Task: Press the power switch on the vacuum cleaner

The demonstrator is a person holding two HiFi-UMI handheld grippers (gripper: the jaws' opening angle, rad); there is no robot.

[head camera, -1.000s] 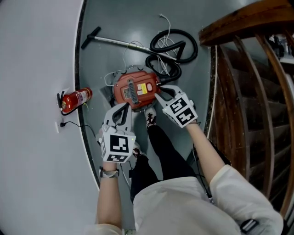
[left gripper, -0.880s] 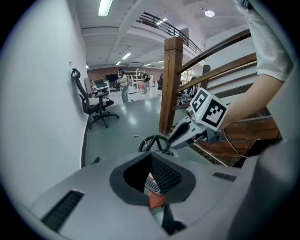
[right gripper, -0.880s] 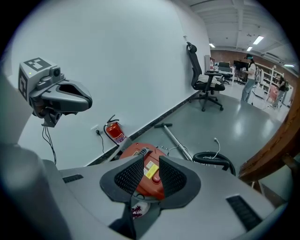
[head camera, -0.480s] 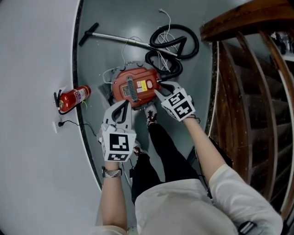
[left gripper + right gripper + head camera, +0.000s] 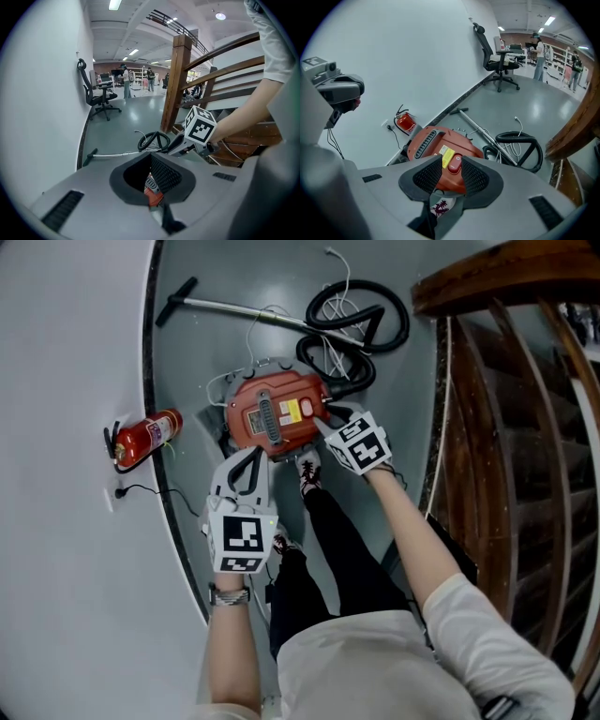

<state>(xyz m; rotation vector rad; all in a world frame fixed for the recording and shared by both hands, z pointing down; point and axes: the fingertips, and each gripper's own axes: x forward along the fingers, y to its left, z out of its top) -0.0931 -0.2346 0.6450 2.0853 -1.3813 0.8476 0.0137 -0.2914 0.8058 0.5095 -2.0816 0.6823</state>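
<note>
Over the last second the right tongs [image 5: 328, 421] have come down towards the vacuum cleaner [image 5: 275, 415], and their jaws have just been opening. They now stand apart with nothing gripped. In the right gripper view the power switch [image 5: 455, 163], a red oval button beside a yellow label on the cleaner's top, shows through the gap between the two pads [image 5: 427, 175]. It appears to lie beyond them, not touched. The red cleaner sits on the floor [image 5: 206, 362] just in front of the person's shoe [image 5: 307, 479], near the curved wall. Its hose [image 5: 361, 324] lies coiled on the far side and a fire extinguisher [image 5: 145, 439] lies off to its left. The left tongs [image 5: 253, 454] have barely shifted. They hover at the cleaner's near edge with their tips together and nothing between them. The approach therefore looks nearly complete, but the press is not yet made. With the jaws spread, the tips may straddle the switch, so one tip probably has to be steered onto the button, or the jaws brought together, before pushing down.
</note>
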